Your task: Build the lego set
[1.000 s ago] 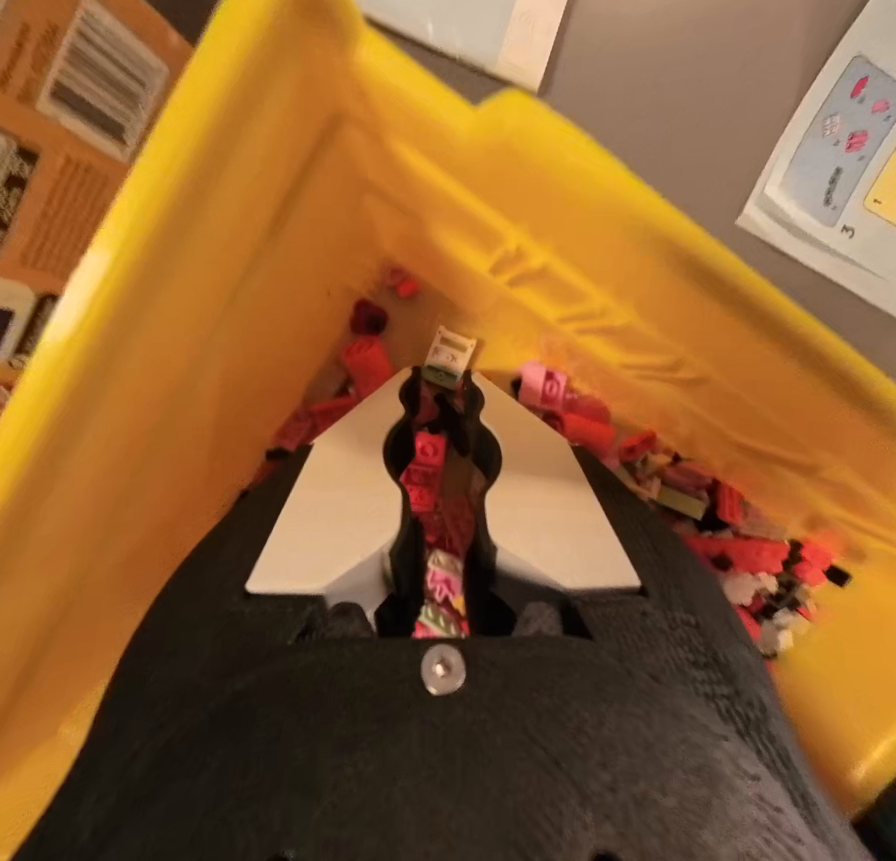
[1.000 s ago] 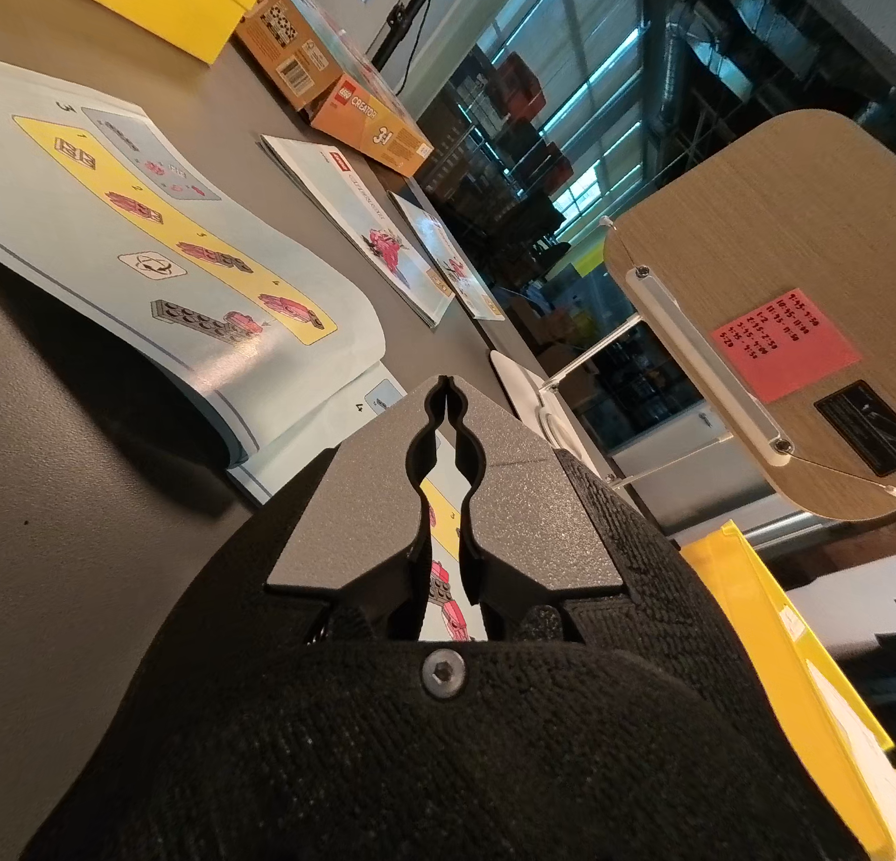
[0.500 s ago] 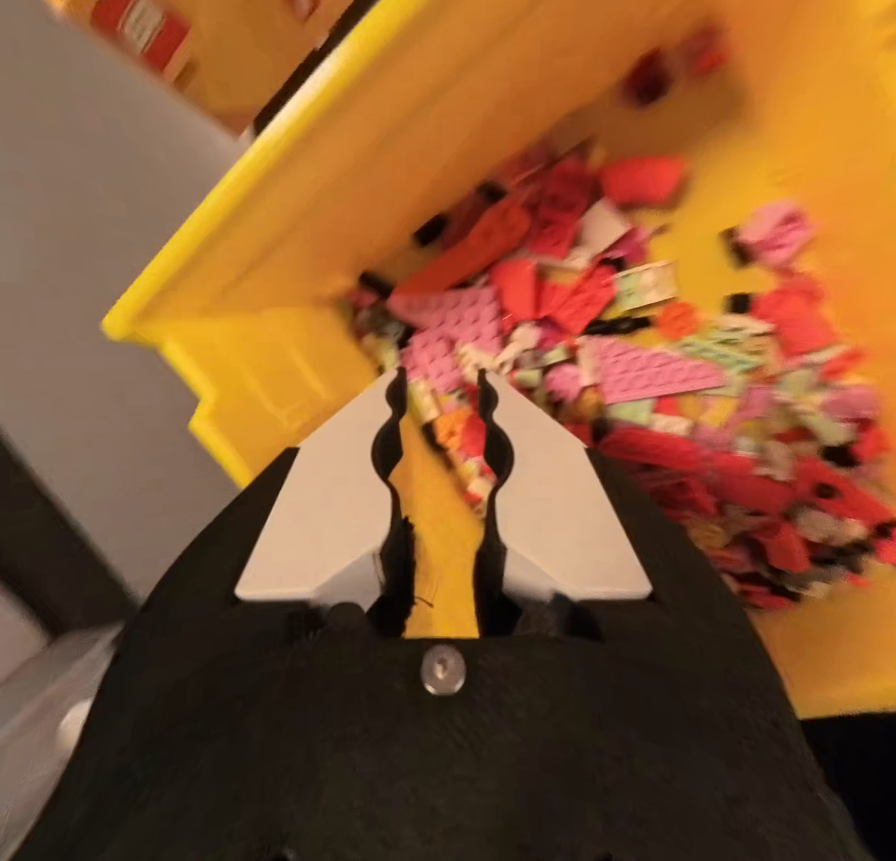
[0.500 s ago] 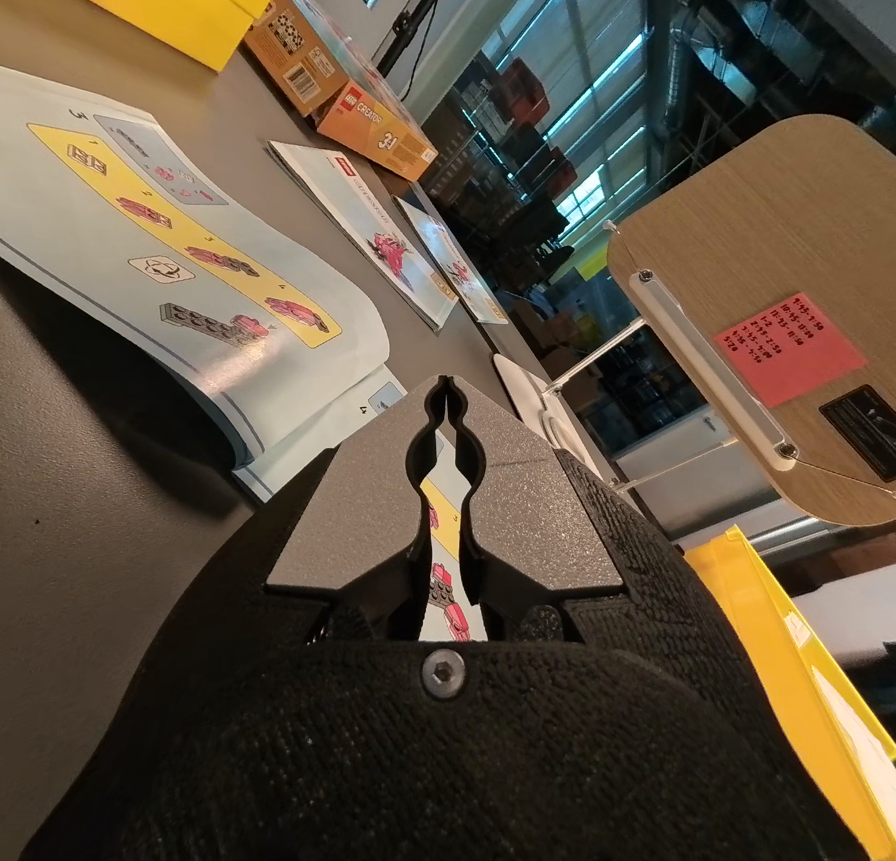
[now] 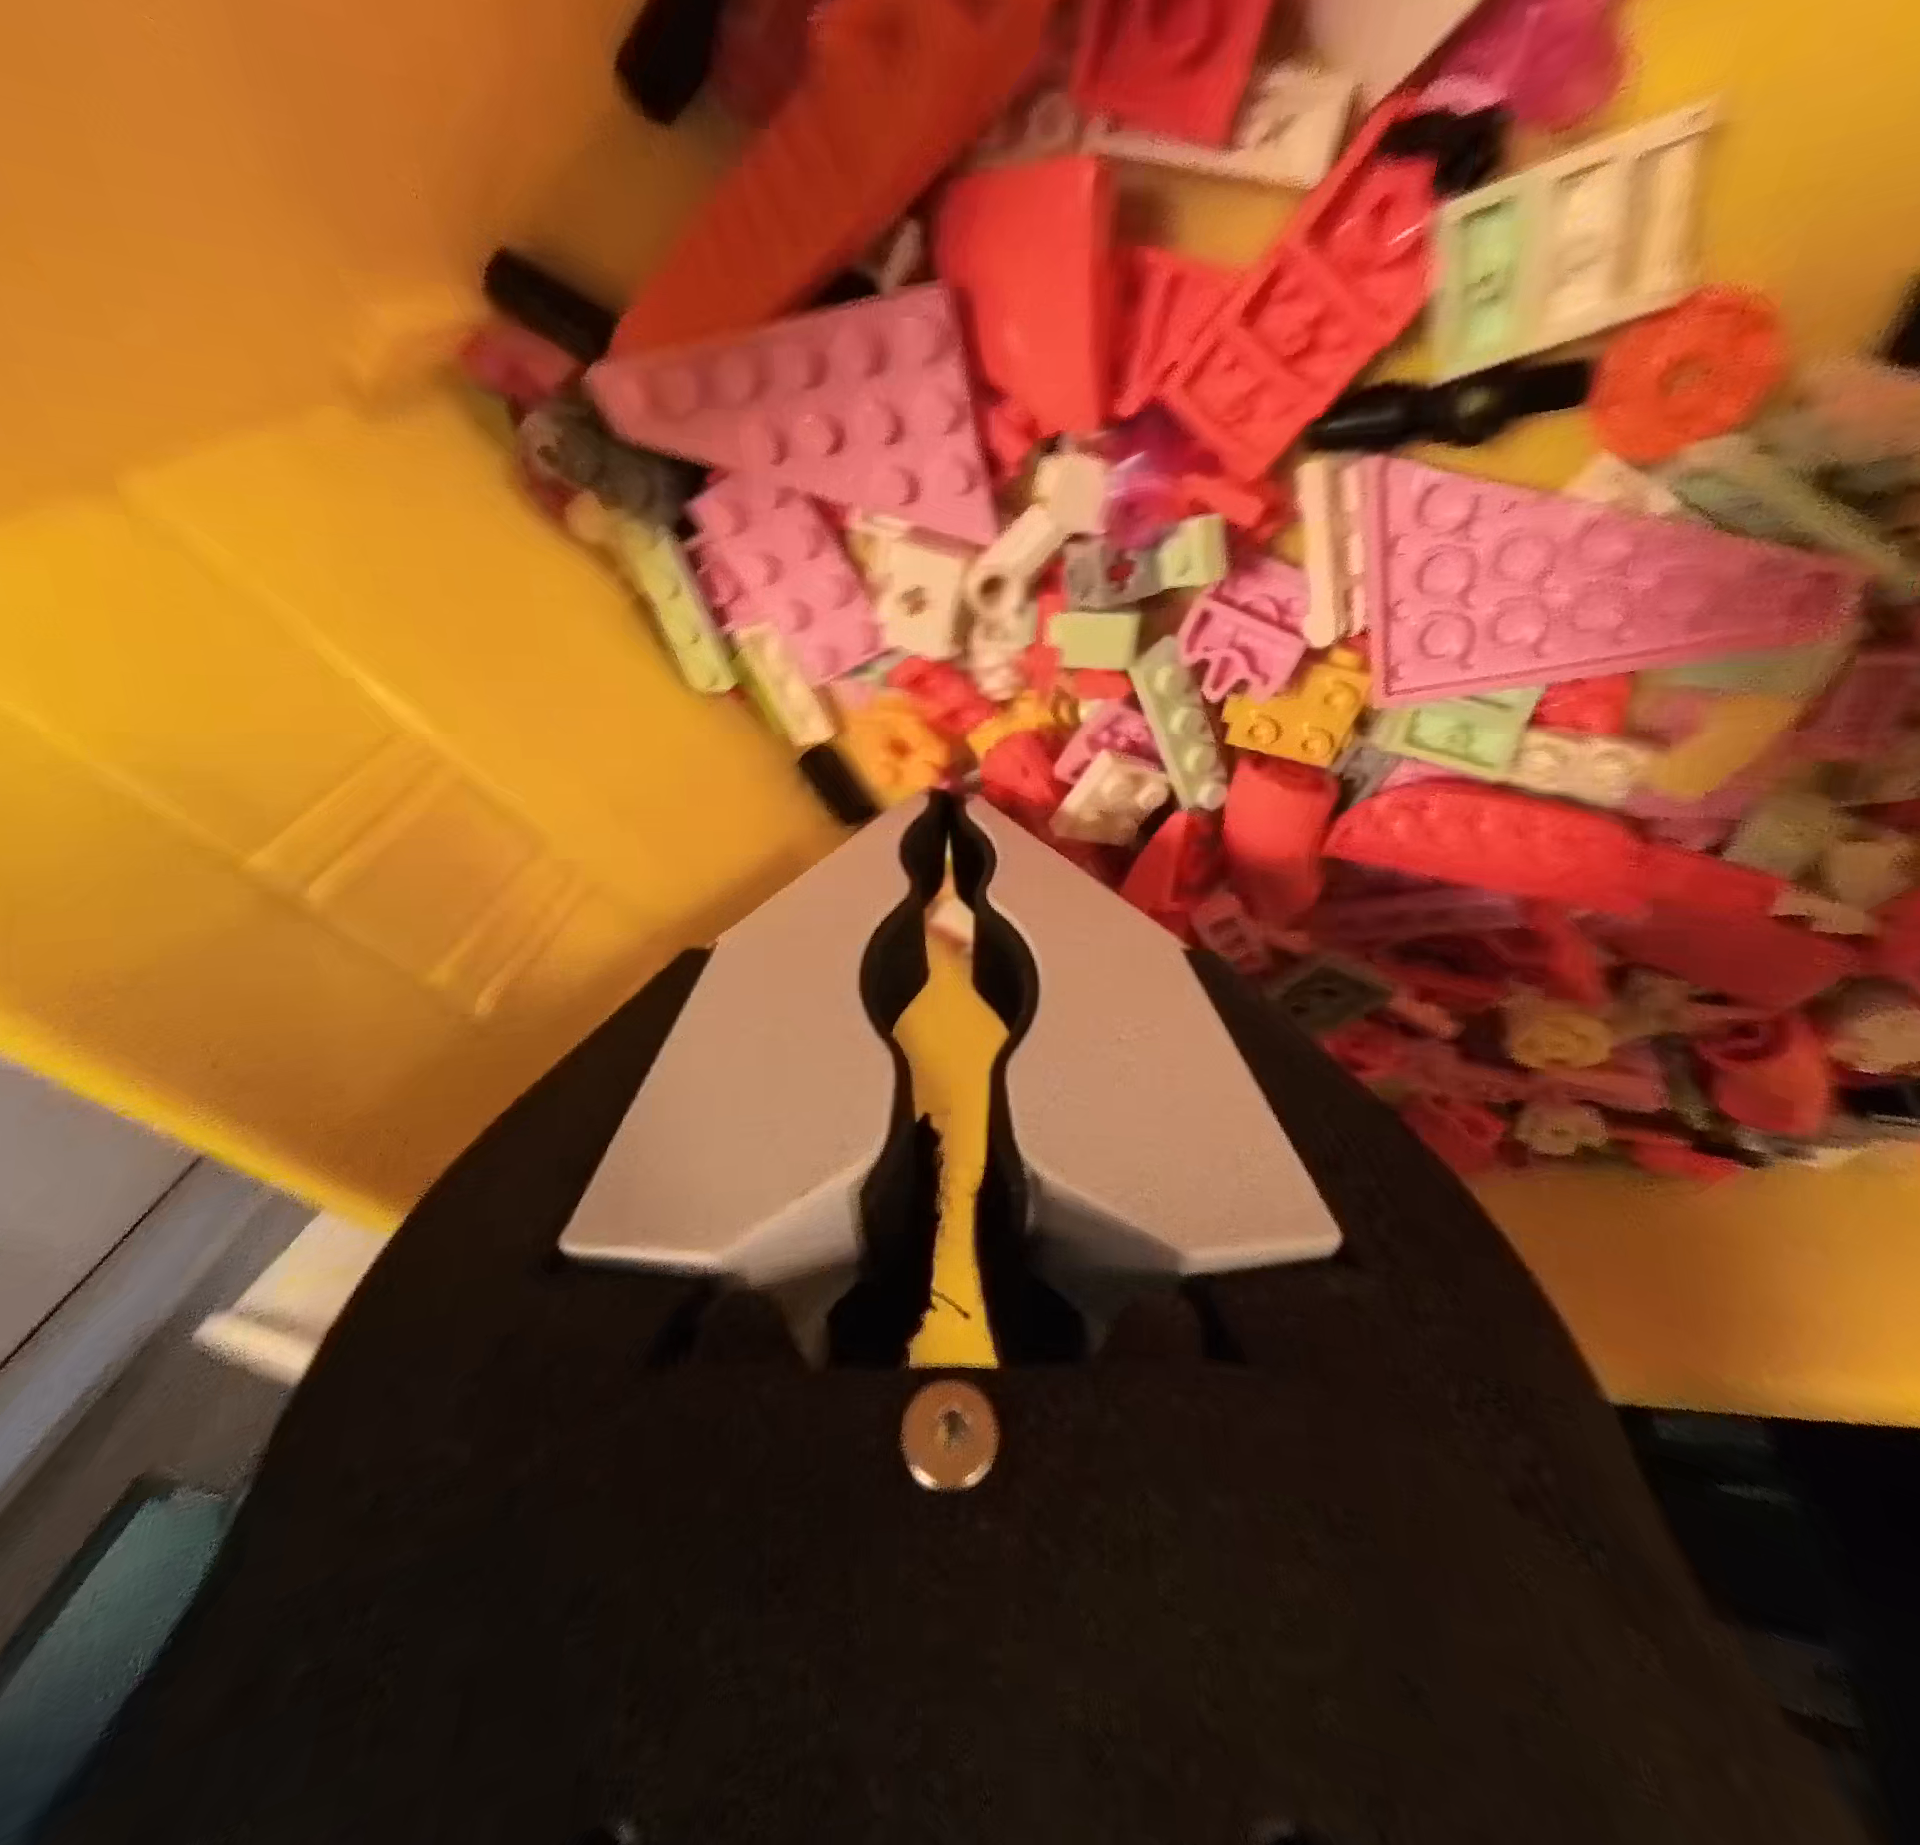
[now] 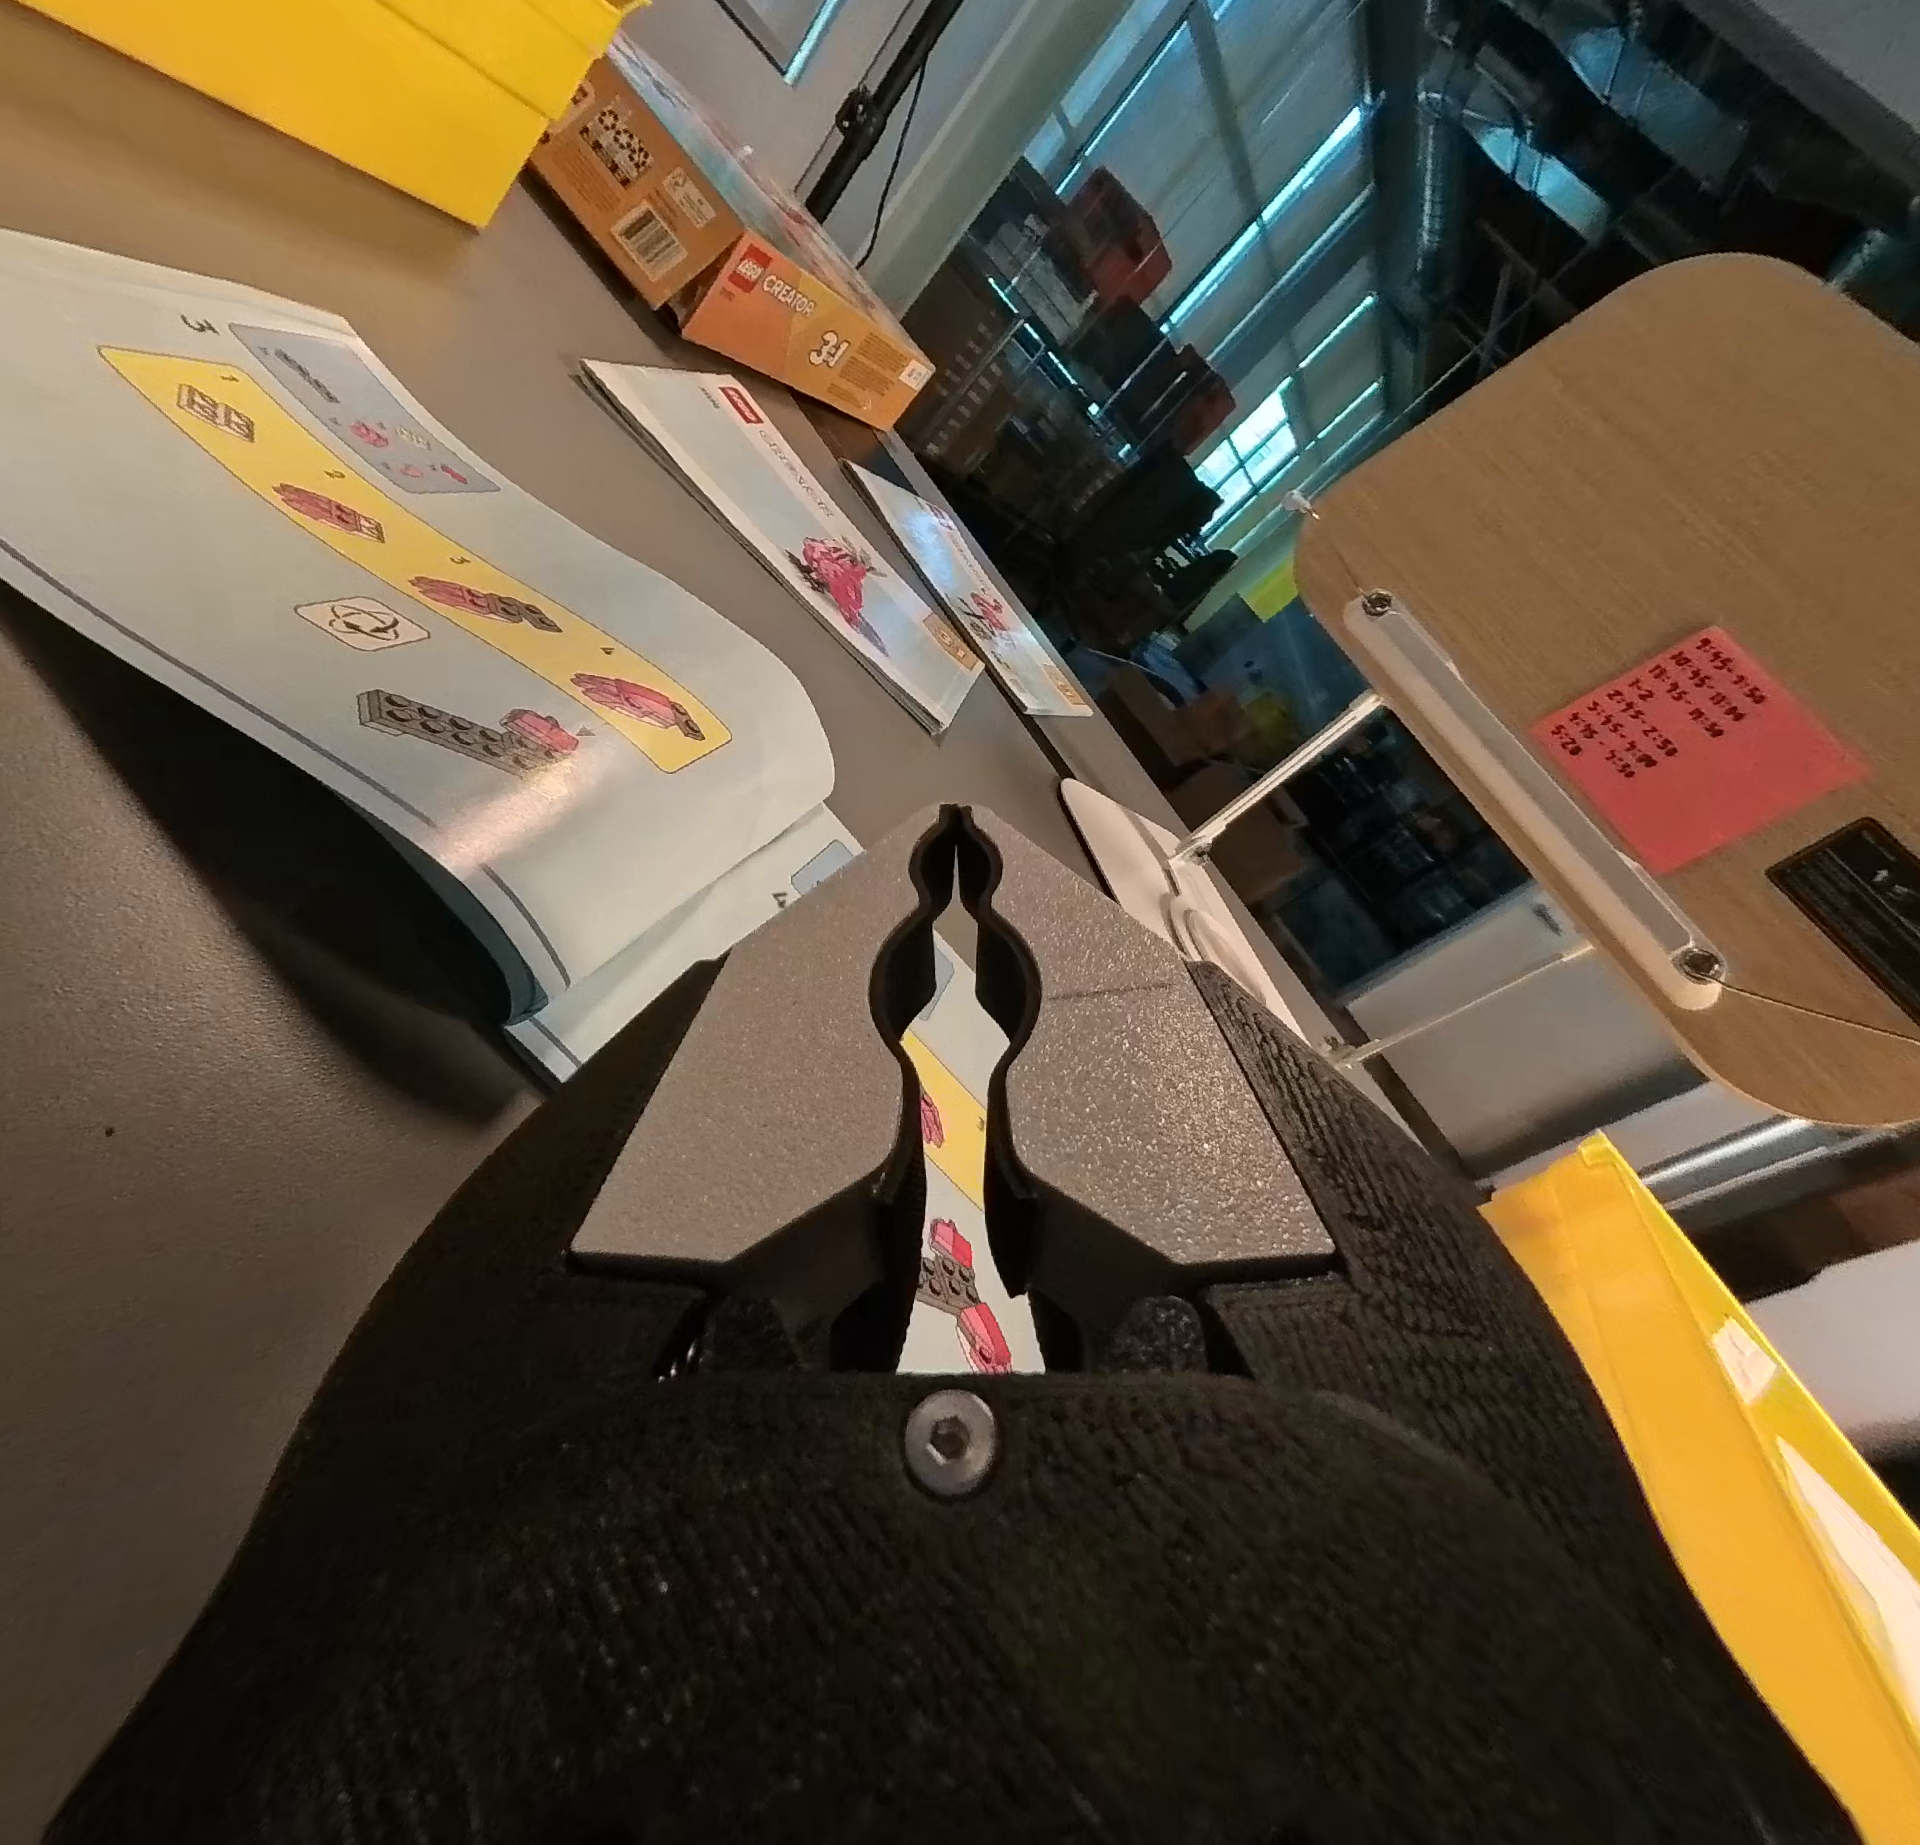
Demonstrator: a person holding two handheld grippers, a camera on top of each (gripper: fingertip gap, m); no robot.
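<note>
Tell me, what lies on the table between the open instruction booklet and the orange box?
In the right wrist view, a closed booklet lies on the grey table between the open booklet and orange box.

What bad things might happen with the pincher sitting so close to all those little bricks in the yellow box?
1. The left gripper is shut right at the edge of the brick pile; a nudge might scatter small bricks around the yellow bin.
2. The bricks lie tangled on top of each other, so grabbing one may snag its neighbours.
3. The right gripper hangs over the open instruction booklet and might crease its curled page.
</note>
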